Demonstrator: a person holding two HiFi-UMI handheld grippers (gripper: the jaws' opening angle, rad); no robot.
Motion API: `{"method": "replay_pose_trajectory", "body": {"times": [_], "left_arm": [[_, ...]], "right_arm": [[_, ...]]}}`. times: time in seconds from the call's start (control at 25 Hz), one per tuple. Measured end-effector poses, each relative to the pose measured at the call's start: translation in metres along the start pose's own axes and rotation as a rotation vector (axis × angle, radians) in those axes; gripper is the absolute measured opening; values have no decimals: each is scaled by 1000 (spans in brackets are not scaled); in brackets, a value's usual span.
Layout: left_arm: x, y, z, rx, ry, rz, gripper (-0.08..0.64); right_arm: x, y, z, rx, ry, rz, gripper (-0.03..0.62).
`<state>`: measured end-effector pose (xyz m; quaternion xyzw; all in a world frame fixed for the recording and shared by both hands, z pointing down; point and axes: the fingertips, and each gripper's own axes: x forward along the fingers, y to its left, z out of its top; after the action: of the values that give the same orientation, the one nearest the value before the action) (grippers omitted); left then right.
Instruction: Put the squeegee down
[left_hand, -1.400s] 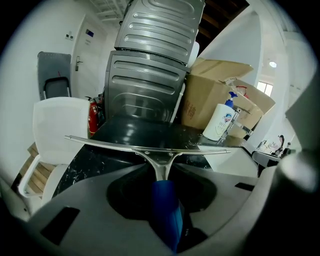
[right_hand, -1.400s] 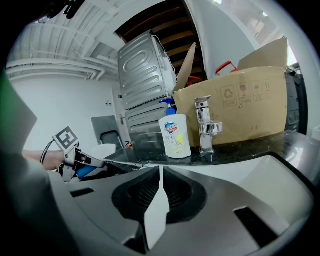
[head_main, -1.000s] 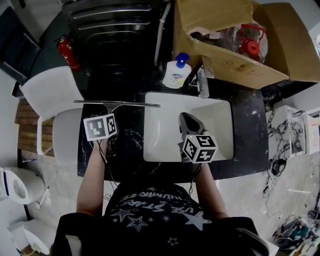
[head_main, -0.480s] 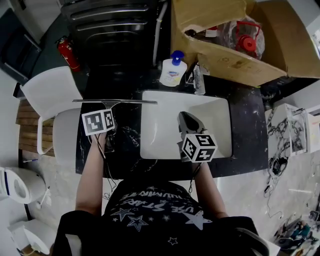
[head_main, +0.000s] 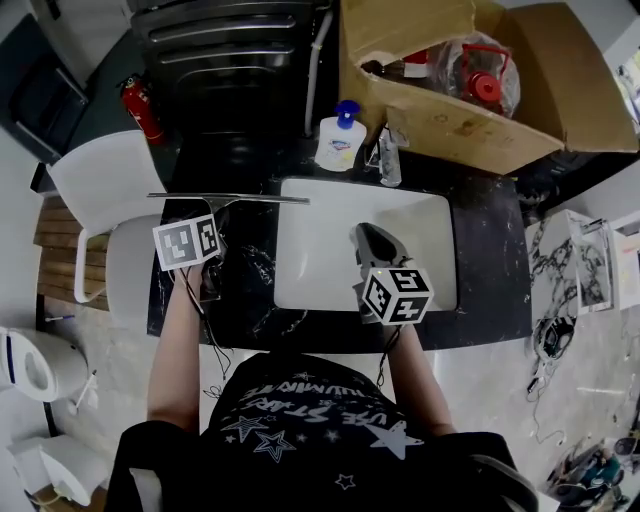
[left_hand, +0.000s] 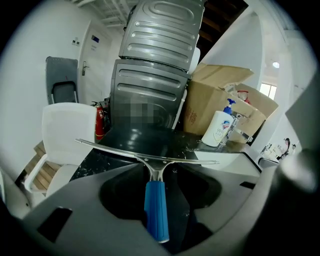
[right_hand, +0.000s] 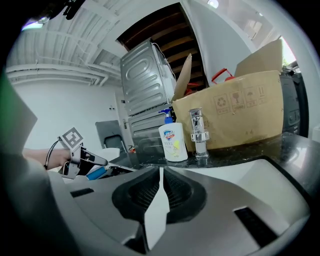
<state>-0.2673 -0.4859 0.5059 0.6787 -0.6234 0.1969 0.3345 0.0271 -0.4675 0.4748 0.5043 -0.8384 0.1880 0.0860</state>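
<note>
Left gripper (left_hand: 162, 170) jaws opening around the squeegee (left_hand: 156, 210) handle; right gripper (right_hand: 159, 190) closed, empty. Freed near the counter (head_main: 250, 295) edge, the squeegee may slide off

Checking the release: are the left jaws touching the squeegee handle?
Apart. Left gripper view: the squeegee handle lies between the left gripper's opening jaws, dark gaps on both sides.

Black speckled stone counter (head_main: 490, 290), white rectangular inset sink (head_main: 420, 240). Grey ribbed metal appliance (left_hand: 155, 65) behind; open brown cardboard box (head_main: 450, 125) beside it. White plastic chair (head_main: 100, 180) at left (red fire extinguisher (head_main: 143, 108) near its back). White walls (right_hand: 65, 95), pale mottled floor (head_main: 480, 400), bright window (left_hand: 268, 90).
</note>
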Motion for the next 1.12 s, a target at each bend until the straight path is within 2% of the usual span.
{"method": "replay_pose_trajectory", "body": {"times": [0.48,0.72,0.8,0.96,1.12], "left_arm": [[-81,-48,-12,25,-134,-76,219],[-121,-67,-25,21,-205,-70,190],[-134,-74,-33,21,-218,-65,173],[-157,-84,-53,30,-235,-25,83],[-179,-95,-79,32,-242,-21,44]], "right_arm": [[-52,22,10,-58,-36,99,52],[-85,25,-1,-77,-27,119,52],[-98,25,-5,-80,-24,121,52],[-122,25,-15,-78,-15,130,52],[-148,29,-27,-90,-6,140,52]]}}
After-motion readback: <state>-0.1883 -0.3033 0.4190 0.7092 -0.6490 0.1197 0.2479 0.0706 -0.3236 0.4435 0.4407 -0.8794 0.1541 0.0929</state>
